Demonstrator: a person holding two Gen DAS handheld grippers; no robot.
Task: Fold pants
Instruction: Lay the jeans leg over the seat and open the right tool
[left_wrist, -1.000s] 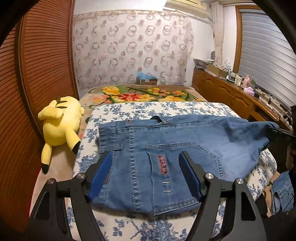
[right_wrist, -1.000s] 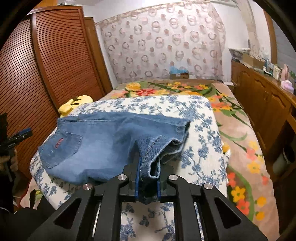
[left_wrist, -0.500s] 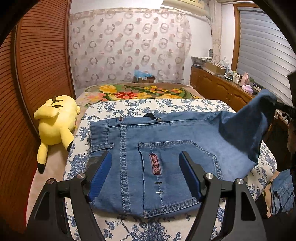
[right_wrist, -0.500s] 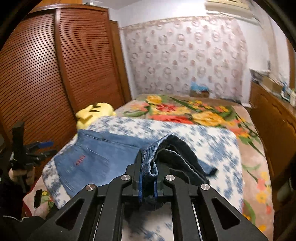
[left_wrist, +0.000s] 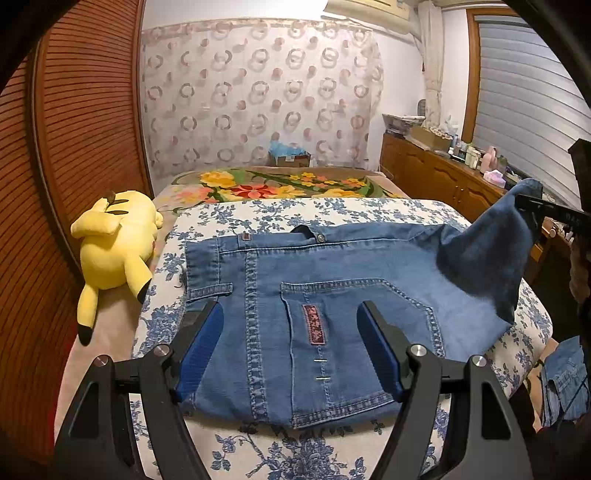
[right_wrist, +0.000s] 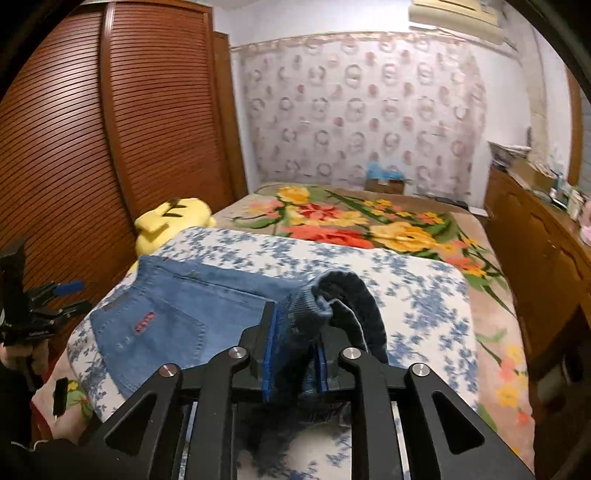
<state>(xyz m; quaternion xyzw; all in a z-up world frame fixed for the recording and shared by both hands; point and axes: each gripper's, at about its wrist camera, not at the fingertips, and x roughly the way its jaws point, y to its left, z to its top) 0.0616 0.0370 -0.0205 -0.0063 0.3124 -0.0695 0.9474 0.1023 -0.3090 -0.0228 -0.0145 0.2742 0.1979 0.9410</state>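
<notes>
Blue jeans (left_wrist: 332, 280) lie on a blue-flowered sheet (left_wrist: 295, 210) on the bed, waistband to the left, back pocket with a red patch facing up. My left gripper (left_wrist: 290, 345) is open and empty, hovering over the pocket end. My right gripper (right_wrist: 295, 354) is shut on the bunched leg end of the jeans (right_wrist: 332, 295) and holds it lifted above the bed. In the left wrist view that lifted leg (left_wrist: 491, 240) hangs at the right, held by the right gripper (left_wrist: 532, 205).
A yellow plush toy (left_wrist: 118, 243) lies left of the jeans beside the wooden wardrobe (left_wrist: 74, 129). A flowered blanket (left_wrist: 280, 184) covers the far bed. A wooden dresser (left_wrist: 443, 173) with clutter runs along the right wall. More denim (left_wrist: 565, 380) hangs low right.
My right gripper has lifted the leg end up off the bed and carried it left toward the waistband. The left gripper has stayed open over the pocket.
</notes>
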